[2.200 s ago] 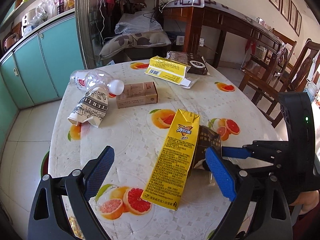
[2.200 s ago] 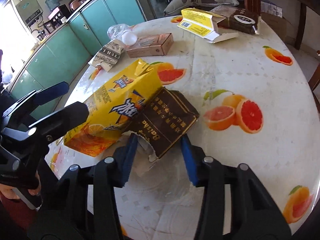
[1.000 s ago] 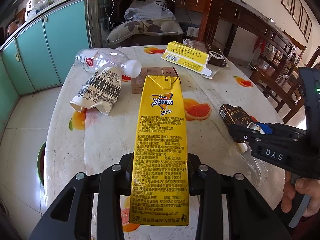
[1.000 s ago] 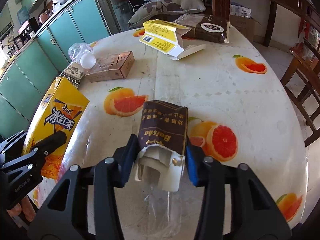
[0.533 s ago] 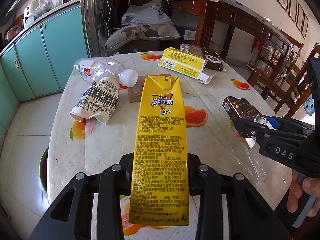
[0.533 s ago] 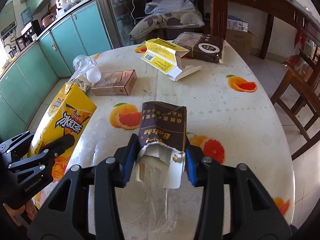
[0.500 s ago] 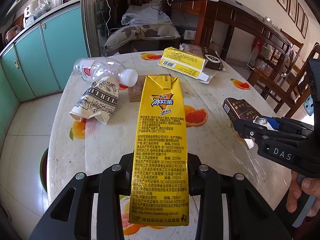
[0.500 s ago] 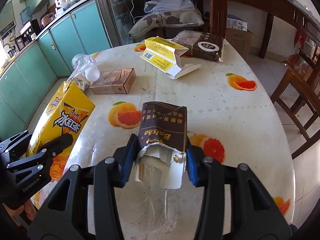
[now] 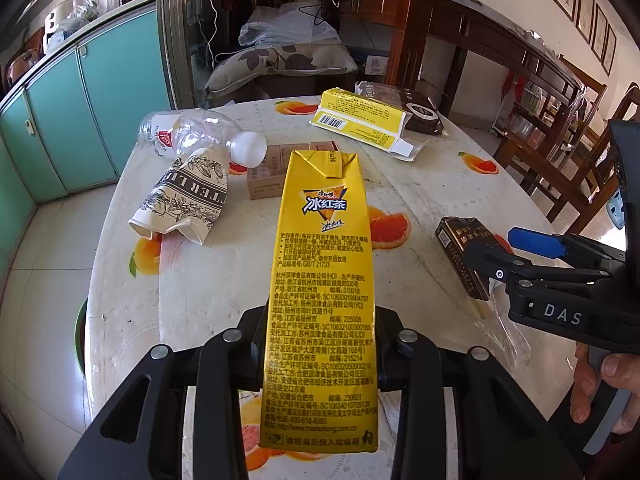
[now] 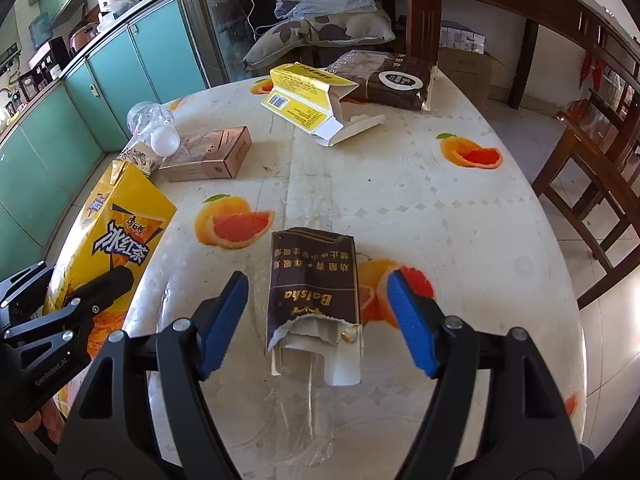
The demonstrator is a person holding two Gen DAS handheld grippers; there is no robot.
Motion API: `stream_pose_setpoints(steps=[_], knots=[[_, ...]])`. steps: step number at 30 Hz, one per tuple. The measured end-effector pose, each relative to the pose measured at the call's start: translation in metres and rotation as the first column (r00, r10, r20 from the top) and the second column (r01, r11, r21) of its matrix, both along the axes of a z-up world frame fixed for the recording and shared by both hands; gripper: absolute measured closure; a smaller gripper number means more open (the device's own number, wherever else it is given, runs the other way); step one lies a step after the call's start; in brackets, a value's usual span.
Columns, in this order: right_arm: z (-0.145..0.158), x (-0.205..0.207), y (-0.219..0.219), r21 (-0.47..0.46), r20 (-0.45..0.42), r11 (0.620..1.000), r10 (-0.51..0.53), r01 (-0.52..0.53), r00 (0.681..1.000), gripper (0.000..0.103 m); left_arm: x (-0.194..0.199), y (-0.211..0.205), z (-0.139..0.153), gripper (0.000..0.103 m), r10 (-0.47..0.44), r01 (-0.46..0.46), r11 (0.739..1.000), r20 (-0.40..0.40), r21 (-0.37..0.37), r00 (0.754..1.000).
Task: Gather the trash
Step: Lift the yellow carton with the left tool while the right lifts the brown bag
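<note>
Released now, the brown cigarette pack (image 10: pixel 314 280) lies between my right hand-held gripper's (image 10: pixel 318 312) spread fingers; my left hand-held gripper (image 9: pixel 320 344) clamps the yellow tea carton (image 9: pixel 322 280).

Left tongs (image 9: pixel 320 336) clamped shut on a load; right tongs (image 10: pixel 318 316) apparently spread wide, gripping nothing.

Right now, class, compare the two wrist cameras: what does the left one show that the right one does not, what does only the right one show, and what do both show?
Only the left view shows the paper cup's full printed side and the person's right hand.

Only the right view shows the right tool open, its blue pads clear of the cigarette pack, whose torn end faces the camera, and the yellow box's open flap.

Both show the yellow tea carton clamped in the left tool, the plastic bottle, the brown box and the table.
</note>
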State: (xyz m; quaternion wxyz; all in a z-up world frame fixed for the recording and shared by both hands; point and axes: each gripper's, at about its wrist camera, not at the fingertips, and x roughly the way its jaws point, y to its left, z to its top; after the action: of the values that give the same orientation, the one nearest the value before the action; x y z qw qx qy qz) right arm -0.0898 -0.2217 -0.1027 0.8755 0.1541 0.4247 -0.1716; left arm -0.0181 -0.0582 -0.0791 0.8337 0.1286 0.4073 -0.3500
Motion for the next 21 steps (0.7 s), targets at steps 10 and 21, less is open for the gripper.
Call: stream_pose_setpoints(steps=[10,21], knots=[[-0.011,-0.002,0.001,0.052,-0.01,0.998,0.024,-0.023,1.0,0.057,0.0,-0.001,-0.001,0.069,0.0,-0.001,1.0,0.002,0.005,1.0],[0.005,-0.006,0.003,0.036,0.035,0.999,0.026,-0.027,0.999,0.057,-0.003,-0.001,0.0,0.069,-0.001,0.001,1.0,0.007,0.003,1.0]])
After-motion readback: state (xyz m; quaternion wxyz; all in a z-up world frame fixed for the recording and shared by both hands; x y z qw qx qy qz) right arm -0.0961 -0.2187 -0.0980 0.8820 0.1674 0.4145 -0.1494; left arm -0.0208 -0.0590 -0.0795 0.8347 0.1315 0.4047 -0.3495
